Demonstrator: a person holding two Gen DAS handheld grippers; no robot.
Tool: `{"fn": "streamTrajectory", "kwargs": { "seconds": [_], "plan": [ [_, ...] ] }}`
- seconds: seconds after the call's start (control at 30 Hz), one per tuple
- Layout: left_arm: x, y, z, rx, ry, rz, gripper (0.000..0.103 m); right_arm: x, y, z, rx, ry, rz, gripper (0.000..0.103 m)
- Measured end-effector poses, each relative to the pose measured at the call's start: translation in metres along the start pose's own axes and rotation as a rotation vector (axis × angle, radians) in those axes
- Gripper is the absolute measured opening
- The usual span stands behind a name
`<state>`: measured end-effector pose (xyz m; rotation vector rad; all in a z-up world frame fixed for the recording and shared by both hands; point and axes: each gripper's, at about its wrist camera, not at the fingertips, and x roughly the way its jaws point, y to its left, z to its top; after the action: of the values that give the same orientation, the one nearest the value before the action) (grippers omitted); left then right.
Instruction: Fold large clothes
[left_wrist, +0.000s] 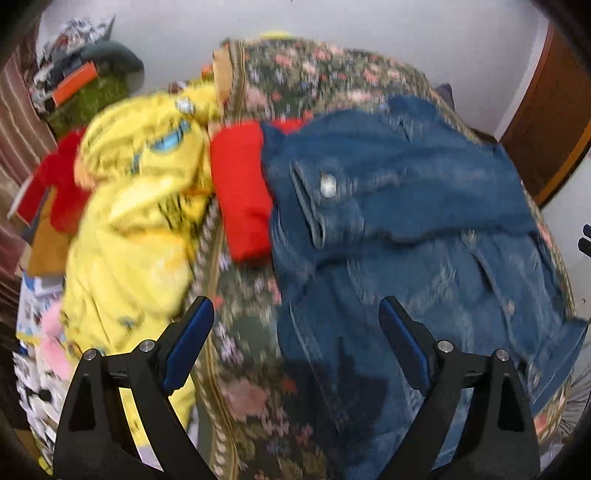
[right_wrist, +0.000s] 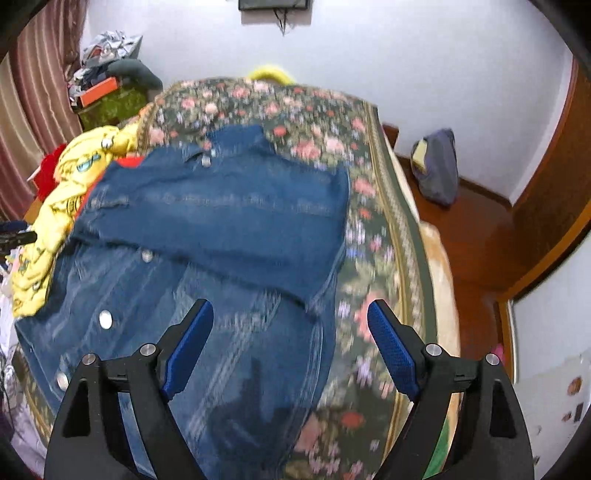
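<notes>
A blue denim jacket (left_wrist: 406, 229) lies on a flower-patterned bedspread (left_wrist: 251, 369), with one side folded across its upper part. It also shows in the right wrist view (right_wrist: 221, 206), on the same bedspread (right_wrist: 373, 258). My left gripper (left_wrist: 295, 317) is open and empty above the jacket's left edge. My right gripper (right_wrist: 291, 314) is open and empty above the jacket's lower right part. Both views are blurred by motion.
A yellow printed garment (left_wrist: 136, 206) and a red garment (left_wrist: 240, 192) lie left of the jacket. A cluttered stand with an orange box (left_wrist: 74, 86) is at the back left. A grey-blue bag (right_wrist: 436, 166) sits on the wooden floor to the right.
</notes>
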<state>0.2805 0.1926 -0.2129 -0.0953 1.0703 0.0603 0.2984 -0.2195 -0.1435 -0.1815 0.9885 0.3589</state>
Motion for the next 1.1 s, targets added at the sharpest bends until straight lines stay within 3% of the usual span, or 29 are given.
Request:
{"fn": "streamTrajectory", "kwargs": {
  "seconds": [0.3, 0.43, 0.7, 0.77, 0.8, 0.83, 0.9, 0.97, 1.03, 1.1],
  "plan": [
    [0.045, 0.013, -0.063, -0.11, 0.171, -0.099, 0.091, 0.028, -0.021, -0.057, 0.17, 0.152, 0.102, 0.083],
    [0.049, 0.016, -0.079, -0.145, 0.187, -0.126, 0.091, 0.038, -0.029, -0.075, 0.24, 0.205, 0.153, 0.083],
    [0.06, 0.003, -0.099, -0.167, 0.222, -0.23, 0.091, 0.033, -0.009, -0.083, 0.19, 0.171, 0.247, 0.083],
    [0.063, 0.006, -0.1, -0.205, 0.226, -0.252, 0.089, 0.034, -0.003, -0.083, 0.159, 0.162, 0.237, 0.073],
    [0.065, 0.008, -0.101, -0.235, 0.231, -0.28, 0.086, 0.033, -0.001, -0.082, 0.154, 0.155, 0.243, 0.064],
    [0.066, 0.01, -0.101, -0.253, 0.234, -0.306, 0.077, 0.033, -0.002, -0.081, 0.157, 0.151, 0.248, 0.06],
    [0.065, 0.012, -0.101, -0.272, 0.225, -0.363, 0.063, 0.034, -0.002, -0.079, 0.162, 0.146, 0.25, 0.038],
    [0.059, 0.009, -0.103, -0.256, 0.21, -0.386, 0.04, 0.036, -0.004, -0.077, 0.174, 0.143, 0.252, 0.021],
    [0.053, -0.001, -0.1, -0.219, 0.191, -0.362, 0.026, 0.035, -0.006, -0.074, 0.181, 0.128, 0.271, 0.012],
    [0.042, -0.012, -0.093, -0.172, 0.154, -0.325, 0.02, 0.03, -0.004, -0.067, 0.165, 0.104, 0.275, 0.01]
  ]
}}
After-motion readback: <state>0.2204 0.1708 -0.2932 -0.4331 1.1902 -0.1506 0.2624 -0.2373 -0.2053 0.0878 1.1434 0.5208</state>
